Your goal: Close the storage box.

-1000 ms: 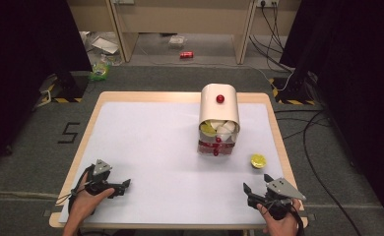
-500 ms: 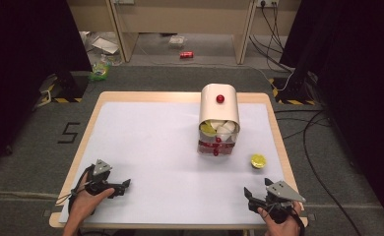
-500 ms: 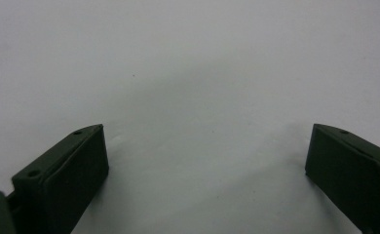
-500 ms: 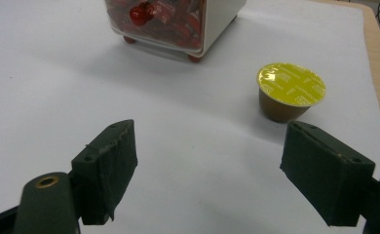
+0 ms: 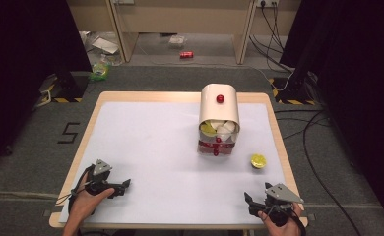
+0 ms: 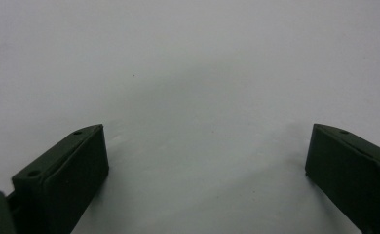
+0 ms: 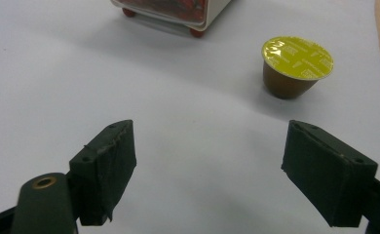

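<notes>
A single coffee capsule (image 7: 297,66) with a yellow foil lid sits upright on the white table (image 5: 150,147). It stands alone, in front of and a little to the right of the cream capsule dispenser (image 5: 219,120), close to it but not touching.

The dispenser is my landmark here. It is a rounded box with a red knob on top and an open front, in the right half of the far side of the table. Inside its opening I can see several more capsules, yellow and white, piled together (I cannot count them).

My right gripper (image 7: 227,170) rests near the table's front edge, nearer me than the dispenser and slightly right of it. Its jaws are spread wide with nothing between them, and they face the lone capsule, which lies ahead and slightly to the right of the gap.

My left gripper (image 5: 112,186) sits at the front left, well apart from the dispenser. In the left gripper view its jaws are also spread wide, with bare white surface between them.

I judge the work to be at its beginning: nothing is grasped, and the loose capsule has yet to be reached, gripped and carried, probably to the dispenser.
</notes>
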{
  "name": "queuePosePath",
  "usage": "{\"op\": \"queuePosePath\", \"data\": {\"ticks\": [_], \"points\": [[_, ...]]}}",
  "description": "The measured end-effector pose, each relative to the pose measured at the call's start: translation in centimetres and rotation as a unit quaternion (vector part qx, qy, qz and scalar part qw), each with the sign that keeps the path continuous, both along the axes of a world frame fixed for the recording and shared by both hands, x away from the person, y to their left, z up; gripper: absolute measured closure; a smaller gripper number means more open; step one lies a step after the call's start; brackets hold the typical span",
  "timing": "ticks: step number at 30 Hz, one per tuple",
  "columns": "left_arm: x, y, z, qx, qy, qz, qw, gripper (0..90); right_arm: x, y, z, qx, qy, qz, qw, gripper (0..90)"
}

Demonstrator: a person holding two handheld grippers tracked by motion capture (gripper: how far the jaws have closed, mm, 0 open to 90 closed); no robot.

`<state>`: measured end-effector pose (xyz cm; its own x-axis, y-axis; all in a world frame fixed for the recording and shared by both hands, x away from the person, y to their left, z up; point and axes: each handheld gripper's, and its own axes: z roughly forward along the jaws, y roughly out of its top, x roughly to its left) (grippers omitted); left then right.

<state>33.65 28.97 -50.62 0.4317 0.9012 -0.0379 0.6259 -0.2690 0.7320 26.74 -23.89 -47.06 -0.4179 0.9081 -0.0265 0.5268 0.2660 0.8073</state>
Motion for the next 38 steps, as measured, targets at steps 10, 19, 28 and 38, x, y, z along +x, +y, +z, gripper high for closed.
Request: {"op": "queuePosePath", "data": {"ticks": [10,19,28,38], "points": [[0.0,0.0,0.0,0.000,0.000,0.000,1.0000,1.2,-0.3,0.1,-0.3,-0.012,0.015,0.007,0.9998,19.5],[0.0,0.0,0.0,0.000,0.000,0.000,1.0000,1.2,-0.6,0.3,-0.5,-0.021,0.026,0.013,0.9993,19.2],[0.0,0.0,0.0,0.000,0.000,0.000,1.0000,1.2,-0.8,0.1,-0.7,-0.028,0.034,0.015,0.9989,19.2],[0.0,0.0,0.0,0.000,0.000,0.000,1.0000,1.2,-0.8,0.2,-1.2,-0.037,0.054,0.024,0.9975,18.5]]}}
